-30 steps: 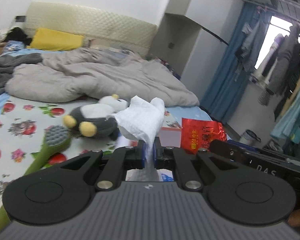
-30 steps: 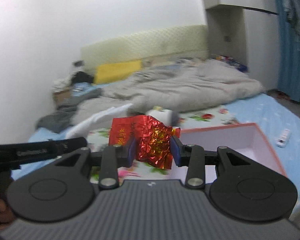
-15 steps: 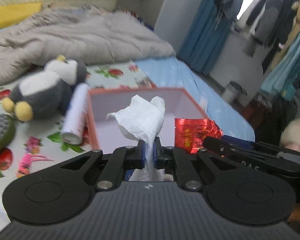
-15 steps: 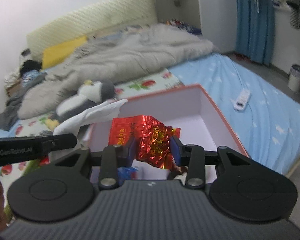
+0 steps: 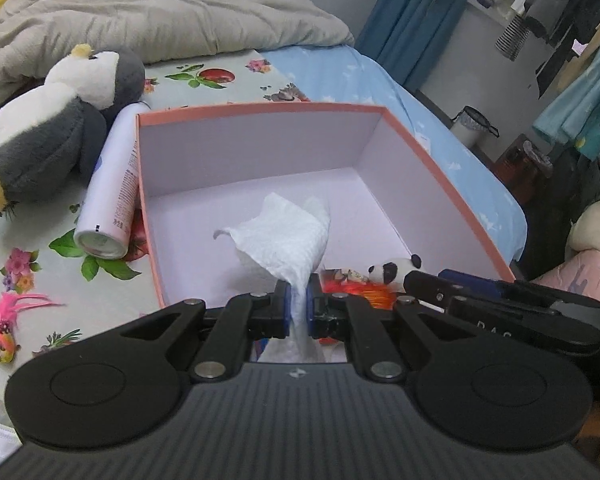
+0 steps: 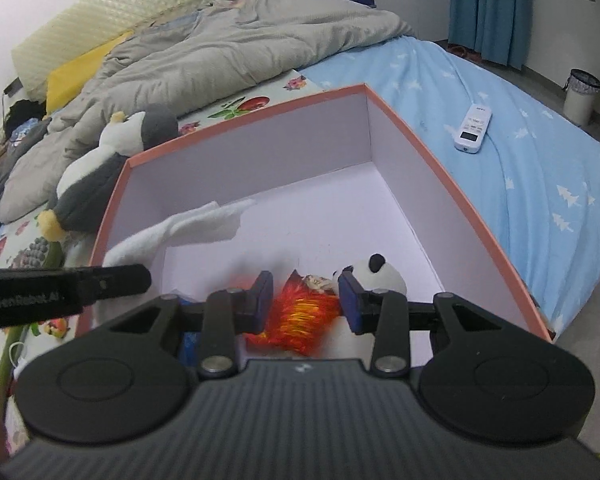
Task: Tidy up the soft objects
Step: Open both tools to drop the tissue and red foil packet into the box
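So you're working on a bed [image 6: 500, 128] with a pale blue sheet, a flowery fruit-print cover and a rumpled grey duvet [image 5: 148, 12], blue curtains and hanging clothes off to the side. The big pink-rimmed cardboard box with white inside [image 5: 452, 184] sits on it, and that's where the soft stuff is going.

Progress looks roughly halfway to me. Already in the near corner of the box: a small panda plush [image 6: 376, 276] and a crinkly red-orange foil bag [image 6: 300, 316]. The big grey-and-white penguin plush [image 5: 48, 136] is outside, touching the box's left wall area beside a white spray can [image 5: 112, 200], and a little pink feathery toy [image 5: 4, 332] lies on the cover further left.

Your left tongs [image 5: 298, 312] are clamped on a crumpled white tissue [image 5: 284, 240], hanging over the box floor, so letting go there is probably next. Your right tongs [image 6: 306, 300] are spread apart with nothing in them, hovering just above the foil bag.

A white remote control [image 6: 473, 127] sits on the blue sheet, well apart from everything.
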A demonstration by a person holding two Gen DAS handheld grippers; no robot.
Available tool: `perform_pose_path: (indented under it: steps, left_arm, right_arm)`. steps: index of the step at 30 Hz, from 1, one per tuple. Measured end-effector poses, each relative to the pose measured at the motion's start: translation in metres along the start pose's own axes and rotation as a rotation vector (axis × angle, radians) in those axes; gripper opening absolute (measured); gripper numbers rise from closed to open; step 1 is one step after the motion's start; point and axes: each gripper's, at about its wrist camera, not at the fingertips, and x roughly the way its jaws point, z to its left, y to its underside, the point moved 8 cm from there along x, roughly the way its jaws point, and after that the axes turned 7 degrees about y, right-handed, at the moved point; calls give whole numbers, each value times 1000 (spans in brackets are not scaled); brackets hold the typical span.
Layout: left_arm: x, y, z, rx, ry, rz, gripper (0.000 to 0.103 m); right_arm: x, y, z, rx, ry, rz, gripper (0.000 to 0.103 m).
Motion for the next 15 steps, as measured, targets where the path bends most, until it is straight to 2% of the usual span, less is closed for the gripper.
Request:
perform_pose_path:
  steps: [2,3,4,6,15]
  left_arm:
    - [1,-1,-1,6,2,9,13]
    - [0,-1,-3,13,-2,15,25]
    - [-2,-1,-4,18,-6,9,38]
    - [-13,-2,-8,26,-13,-17,50]
    - [-78,-11,-29,61,-23,-128,50]
  right_arm:
    - [2,-1,-1,3,-1,4,47]
    - [4,-3,-1,7,-3,9,52]
    - [6,-4,-2,14,-5,14,54]
    - [6,-4,-3,21,-4,19,54]
    - [-40,-18,5,28,-37,-75,54]
